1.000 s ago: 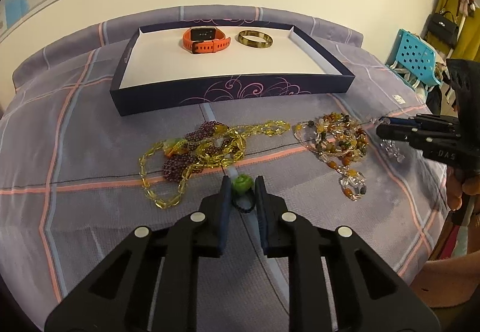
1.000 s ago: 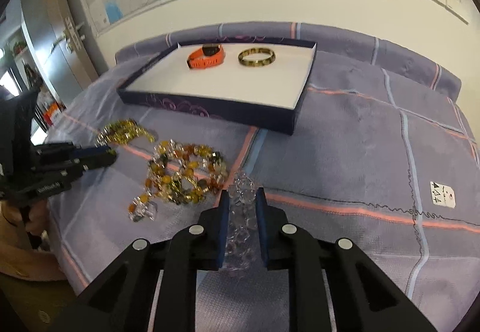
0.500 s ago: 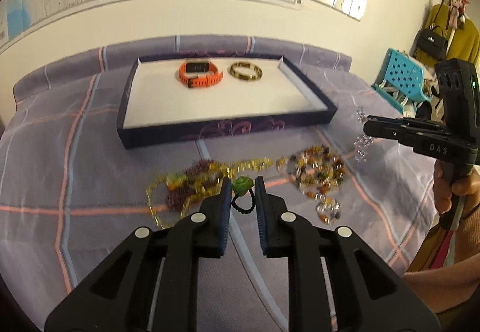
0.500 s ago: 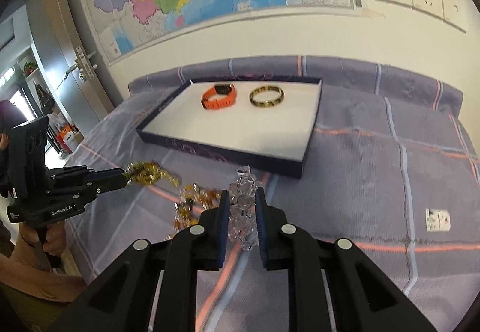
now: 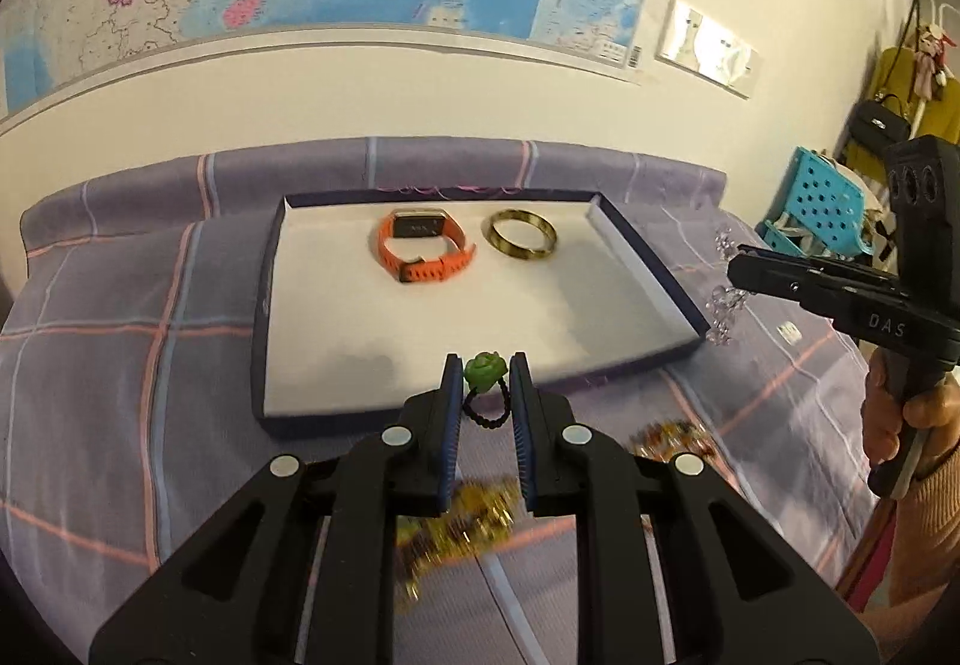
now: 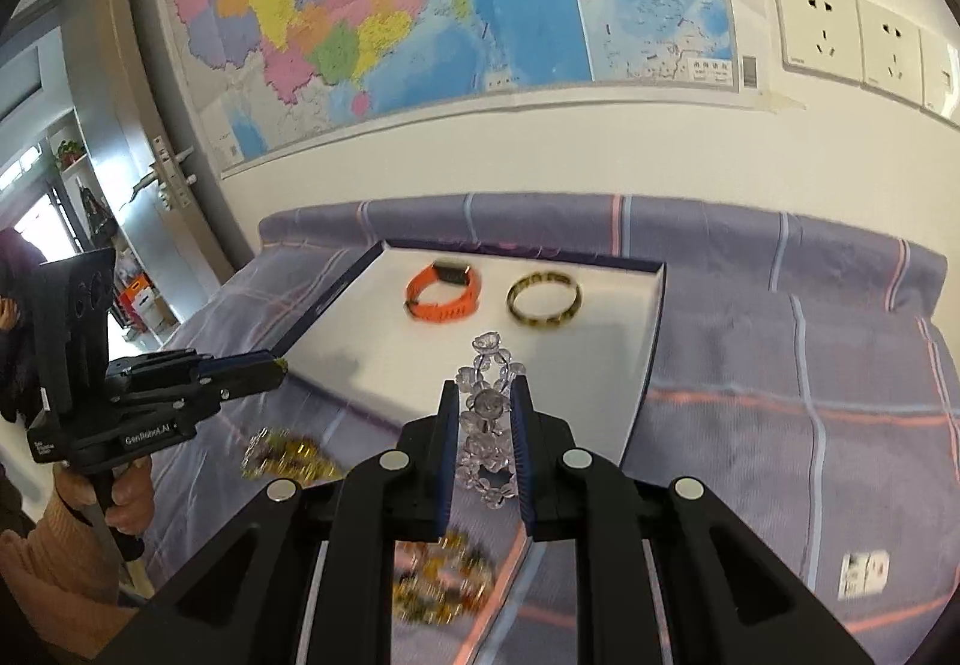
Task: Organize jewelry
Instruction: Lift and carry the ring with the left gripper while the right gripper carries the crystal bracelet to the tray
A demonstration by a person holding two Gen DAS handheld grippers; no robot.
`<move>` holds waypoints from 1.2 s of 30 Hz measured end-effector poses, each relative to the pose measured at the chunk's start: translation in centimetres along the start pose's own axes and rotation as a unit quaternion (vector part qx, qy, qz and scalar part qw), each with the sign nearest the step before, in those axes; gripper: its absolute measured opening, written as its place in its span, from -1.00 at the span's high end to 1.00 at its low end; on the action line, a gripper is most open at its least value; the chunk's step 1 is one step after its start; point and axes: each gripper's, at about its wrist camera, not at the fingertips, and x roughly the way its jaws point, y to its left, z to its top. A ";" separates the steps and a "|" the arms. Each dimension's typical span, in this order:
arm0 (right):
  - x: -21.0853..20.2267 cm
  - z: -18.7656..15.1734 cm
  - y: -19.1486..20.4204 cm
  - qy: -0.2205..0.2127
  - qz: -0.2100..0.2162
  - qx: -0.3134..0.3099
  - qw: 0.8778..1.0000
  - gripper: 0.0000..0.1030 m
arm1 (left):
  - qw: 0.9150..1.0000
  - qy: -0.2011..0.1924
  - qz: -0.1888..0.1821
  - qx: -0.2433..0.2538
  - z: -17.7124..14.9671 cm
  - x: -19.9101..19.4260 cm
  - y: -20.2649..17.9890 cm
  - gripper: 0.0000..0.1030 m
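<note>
Left tool (image 5: pixel 486 374) pinching a green bead ring (image 5: pixel 483 370), right tool (image 6: pixel 486 404) clamped on a clear crystal bracelet (image 6: pixel 487 413). Both up off the bed (image 5: pixel 120 317), aimed at the tray (image 5: pixel 273 269), probably to land beside the watch (image 5: pixel 423 245) and bangle (image 5: pixel 521 242).

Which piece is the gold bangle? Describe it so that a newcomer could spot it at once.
On the purple checked bedspread lies a shallow dark box with a white floor. Two pieces sit at its far end; the bangle is the plain gold hoop, right of the orange watch.
</note>
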 end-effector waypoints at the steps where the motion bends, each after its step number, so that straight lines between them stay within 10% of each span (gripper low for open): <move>1: 0.6 0.5 -0.1 0.000 -0.002 0.000 1.000 0.71 | 1.000 0.001 0.000 -0.001 0.4 0.4 0.2 0.69; 36: 14.1 3.4 -0.7 0.098 -0.024 0.002 0.995 0.67 | 0.996 0.076 0.035 -0.027 3.4 10.9 2.9 0.66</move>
